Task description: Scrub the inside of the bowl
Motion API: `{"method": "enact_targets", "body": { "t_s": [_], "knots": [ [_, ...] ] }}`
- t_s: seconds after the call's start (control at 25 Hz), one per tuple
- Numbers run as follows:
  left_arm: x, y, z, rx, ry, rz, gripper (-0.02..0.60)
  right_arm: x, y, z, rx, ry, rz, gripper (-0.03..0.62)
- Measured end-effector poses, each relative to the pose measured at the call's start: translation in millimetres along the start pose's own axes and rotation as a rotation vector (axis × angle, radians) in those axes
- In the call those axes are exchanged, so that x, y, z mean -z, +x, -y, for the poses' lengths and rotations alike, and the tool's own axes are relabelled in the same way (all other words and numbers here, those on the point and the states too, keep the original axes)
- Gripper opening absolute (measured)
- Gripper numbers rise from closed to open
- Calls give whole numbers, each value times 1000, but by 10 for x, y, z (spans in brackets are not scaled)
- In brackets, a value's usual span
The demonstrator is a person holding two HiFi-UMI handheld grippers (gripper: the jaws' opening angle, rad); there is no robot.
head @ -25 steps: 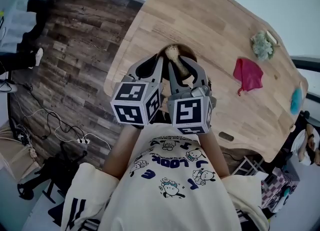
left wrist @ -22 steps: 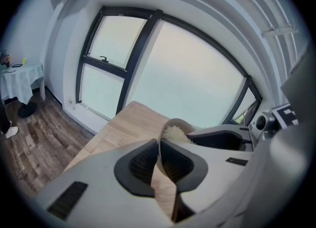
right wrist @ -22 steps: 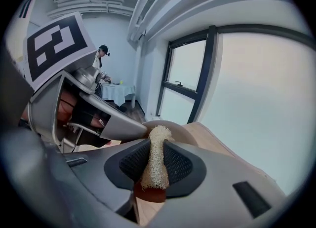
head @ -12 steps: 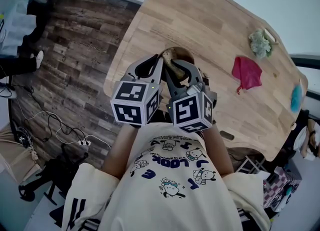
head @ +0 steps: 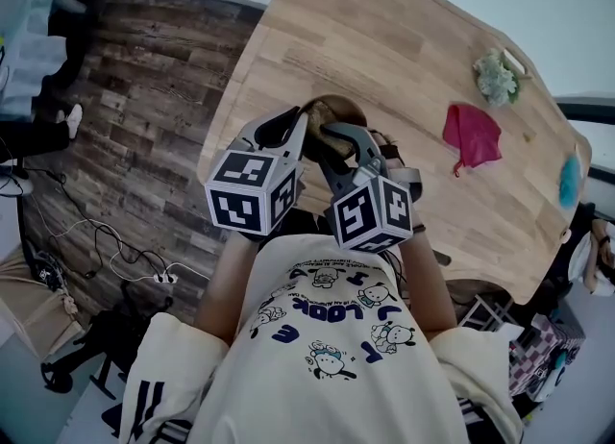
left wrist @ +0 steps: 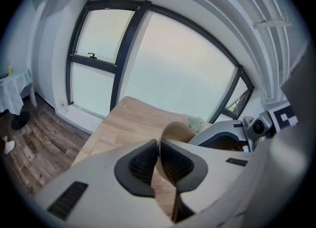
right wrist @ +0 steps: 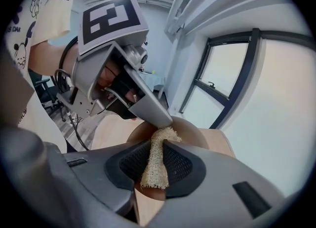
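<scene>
Brown wooden bowl [head: 336, 106] sits at the near edge of the light wooden table [head: 404, 38]. Left gripper [left wrist: 159, 148] jaws are clamped on its rim. Right gripper [right wrist: 157, 145] pinches a beige fibrous scrubbing pad [right wrist: 154, 168] reaching into the bowl. Since one second ago, this gripper has rolled, tilting its marker cube.

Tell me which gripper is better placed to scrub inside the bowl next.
Right. The right gripper is shut on the loofah scrubber, its tip at the bowl; the left gripper is clamped on the bowl's rim, steadying it.
</scene>
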State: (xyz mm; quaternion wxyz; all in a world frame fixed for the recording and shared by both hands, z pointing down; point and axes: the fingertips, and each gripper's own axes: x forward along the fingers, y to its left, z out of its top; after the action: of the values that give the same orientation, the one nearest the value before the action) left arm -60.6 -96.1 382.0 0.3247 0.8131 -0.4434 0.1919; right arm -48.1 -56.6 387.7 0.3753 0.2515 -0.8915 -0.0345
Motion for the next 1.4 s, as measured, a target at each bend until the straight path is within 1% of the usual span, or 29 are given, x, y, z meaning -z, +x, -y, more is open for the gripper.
{"method": "enact_targets", "body": {
  "t_s": [0.08,0.16,0.24,0.4,0.52,0.64,0.84,1.08,1.24,1.4],
  "knots": [
    [0,10,-10,3,-14,1,48,5,8,-47,-20,-30,-5,78],
    [-2,20,-14,8,-12,-2,49,4,12,-120,-56,-63,-6,77],
    [-5,30,-16,12,3,-7,49,-3,3,-189,-91,-92,1,77],
    [7,59,21,32,23,-21,49,29,-48,-237,-133,-121,11,77],
    [34,78,67,49,36,-36,48,89,-89,-270,-168,-161,0,77],
    [85,89,110,63,55,-58,48,155,-137,-342,-227,-202,-12,77],
    [175,116,214,103,73,-91,49,293,-230,-416,-304,-275,-78,77],
    [245,152,330,141,112,-129,48,404,-311,-468,-391,-290,-168,75],
    [249,150,338,147,102,-127,49,423,-324,-470,-404,-326,-207,75],
    [199,138,283,139,49,-102,49,414,-273,-400,-358,-336,-199,75]
  ]
}}
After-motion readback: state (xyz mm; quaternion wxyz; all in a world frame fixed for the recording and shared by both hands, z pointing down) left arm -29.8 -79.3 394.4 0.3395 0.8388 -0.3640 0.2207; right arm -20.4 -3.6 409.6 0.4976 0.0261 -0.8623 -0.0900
